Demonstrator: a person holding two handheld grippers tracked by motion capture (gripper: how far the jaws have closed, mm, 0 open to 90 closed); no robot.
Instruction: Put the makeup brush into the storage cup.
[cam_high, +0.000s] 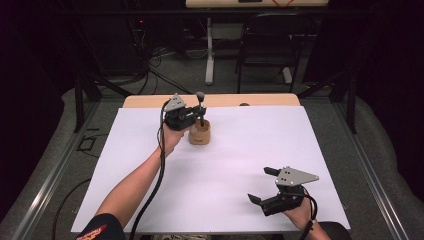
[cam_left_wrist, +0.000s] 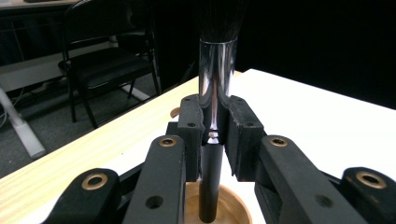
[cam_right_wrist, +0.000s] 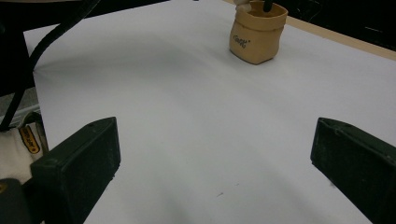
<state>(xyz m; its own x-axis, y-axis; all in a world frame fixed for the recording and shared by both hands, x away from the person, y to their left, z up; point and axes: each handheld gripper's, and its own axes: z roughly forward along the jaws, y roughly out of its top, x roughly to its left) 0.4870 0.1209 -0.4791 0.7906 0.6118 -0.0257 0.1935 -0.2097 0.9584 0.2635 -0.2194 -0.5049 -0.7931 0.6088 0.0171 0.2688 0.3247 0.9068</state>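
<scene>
A white sheet (cam_high: 240, 165) covers most of the bench (cam_high: 145, 101), leaving a strip of bare wood along the far edge. Near that far edge, left of centre, stands a small tan cup (cam_high: 199, 134). The left gripper (cam_high: 197, 119) sits just beside the cup on its left, its fingers (cam_left_wrist: 191, 135) clamped on a makeup brush (cam_high: 201, 107) at the point where the shiny metal collar meets the black handle. The brush stands upright, bristles up, with the handle's lower end down inside the cup; whether it touches the cup's bottom cannot be told. In the left gripper view the dark bristles are cut off by the top of the frame.

The right gripper (cam_high: 263, 185) is held near the front right corner of the sheet, well apart from the cup, its fingers (cam_right_wrist: 79, 163) wide apart with nothing between them. Between it and the cup lies a broad stretch of bare white sheet, and the sheet's right half is open too.

In the right gripper view the cup (cam_right_wrist: 257, 31) shows small printed lettering, too small to read, and its top is cut off by the frame. Beyond the bench a dark folding chair (cam_high: 270, 45) stands on the floor.
</scene>
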